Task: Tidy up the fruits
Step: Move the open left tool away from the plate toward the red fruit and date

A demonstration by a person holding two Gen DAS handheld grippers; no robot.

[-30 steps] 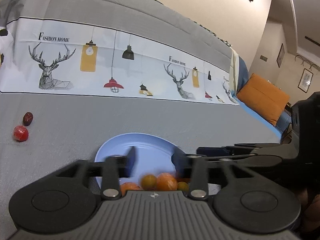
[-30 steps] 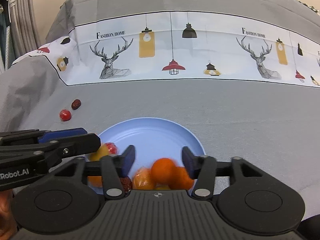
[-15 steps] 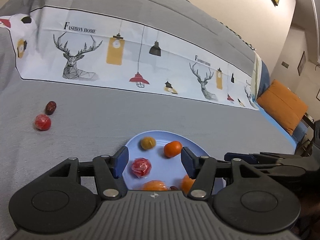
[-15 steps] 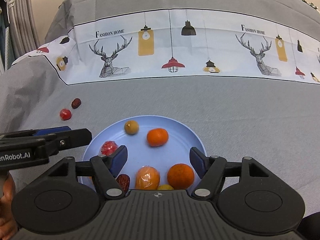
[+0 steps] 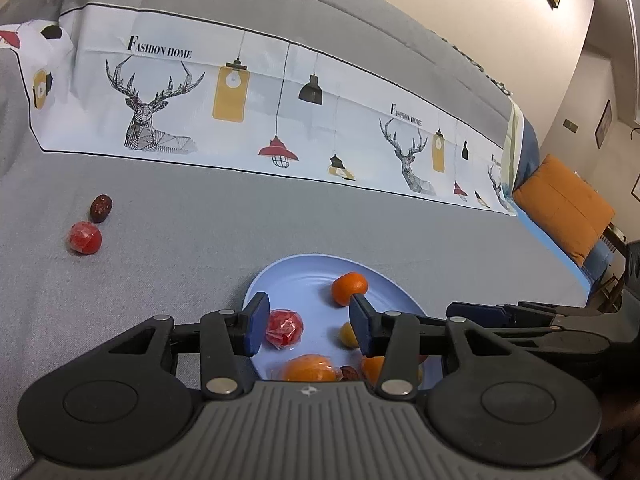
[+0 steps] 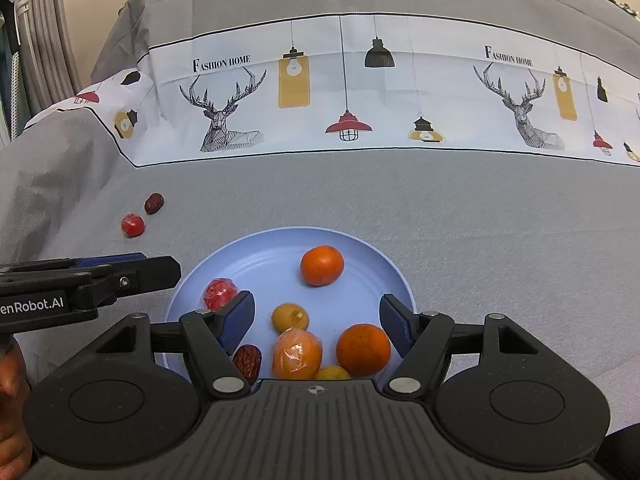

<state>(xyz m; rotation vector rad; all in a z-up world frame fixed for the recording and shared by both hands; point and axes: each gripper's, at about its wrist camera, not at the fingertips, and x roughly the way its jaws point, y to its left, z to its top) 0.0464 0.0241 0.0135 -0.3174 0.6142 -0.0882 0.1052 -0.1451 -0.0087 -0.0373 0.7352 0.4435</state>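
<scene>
Both grippers hover over the round pale-blue plate (image 6: 362,242) on the grey bedspread (image 6: 440,200), and neither one is holding anything. The left gripper (image 5: 308,322) has just been narrowing its jaws, yet they stand apart over the plate's left half with nothing pinched; the red plastic-wrapped fruit (image 5: 285,328) lies just beside its left pad, below it on the plate. The right gripper (image 6: 316,322) has its jaws wide over the plate's near side, pads clear of everything. On the plate, a bright orange mandarin (image 6: 322,265) sits alone toward the far rim; nearer in lie a small yellow fruit (image 6: 290,317), an orange wrapped in clear film (image 6: 297,354), a bare round orange (image 6: 363,349), a wrinkled dark-red date (image 6: 248,360) at the near left rim, and a second yellow fruit (image 6: 333,373) half hidden at the gripper body. Off the plate, well to its far left on the bedspread, a second red wrapped fruit (image 6: 133,225) and a second dark date (image 6: 153,203) lie just beside each other
</scene>
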